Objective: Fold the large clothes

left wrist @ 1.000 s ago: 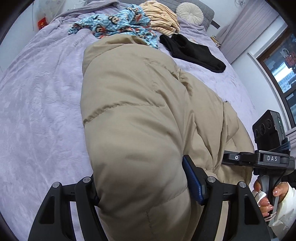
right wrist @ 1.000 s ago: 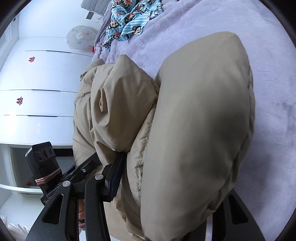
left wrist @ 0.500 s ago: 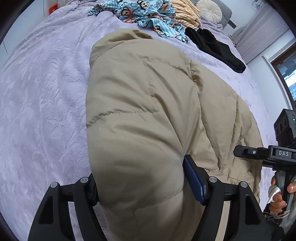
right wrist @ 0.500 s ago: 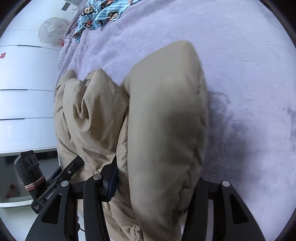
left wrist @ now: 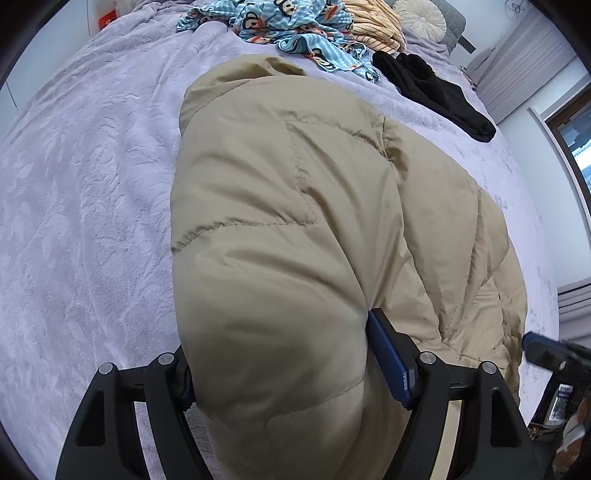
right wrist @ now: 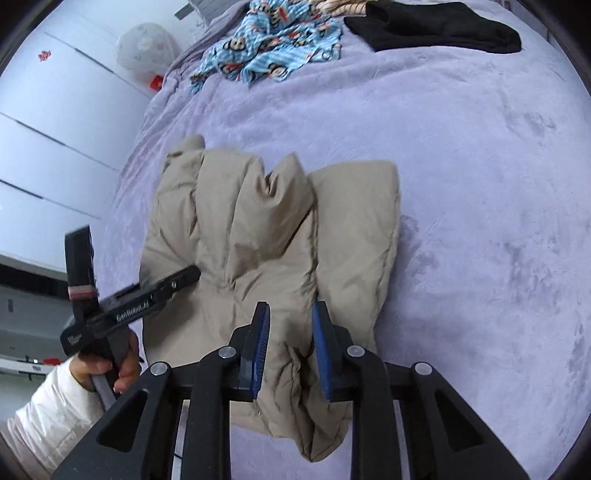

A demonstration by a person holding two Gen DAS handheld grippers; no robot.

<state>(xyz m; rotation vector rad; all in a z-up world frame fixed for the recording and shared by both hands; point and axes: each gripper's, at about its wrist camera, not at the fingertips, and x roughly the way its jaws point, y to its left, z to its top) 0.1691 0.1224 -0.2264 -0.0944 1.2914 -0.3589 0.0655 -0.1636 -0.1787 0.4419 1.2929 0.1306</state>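
A beige puffer jacket [left wrist: 295, 221] lies bunched and partly folded on the lilac bedspread [left wrist: 85, 206]. My left gripper [left wrist: 280, 369] is shut on a thick fold of the jacket at its near edge. In the right wrist view the jacket [right wrist: 258, 236] lies flat on the bed, and my right gripper [right wrist: 290, 332] hovers above its near edge with its jaws a little apart and nothing between them. The left gripper [right wrist: 184, 275] shows there at the jacket's left side, held by a hand. The right gripper's tip shows blurred at the right edge of the left wrist view [left wrist: 535, 350].
A blue monkey-print garment [left wrist: 280, 26], a striped yellow garment [left wrist: 373, 26] and a black garment [left wrist: 436, 92] lie at the far end of the bed, with a round cushion [left wrist: 424, 18] behind. White wardrobe doors [right wrist: 44, 122] stand left of the bed.
My right gripper has let go of the jacket fold, which dropped onto the bed, and has pulled back and up. My left gripper keeps its hold and has shifted slightly.
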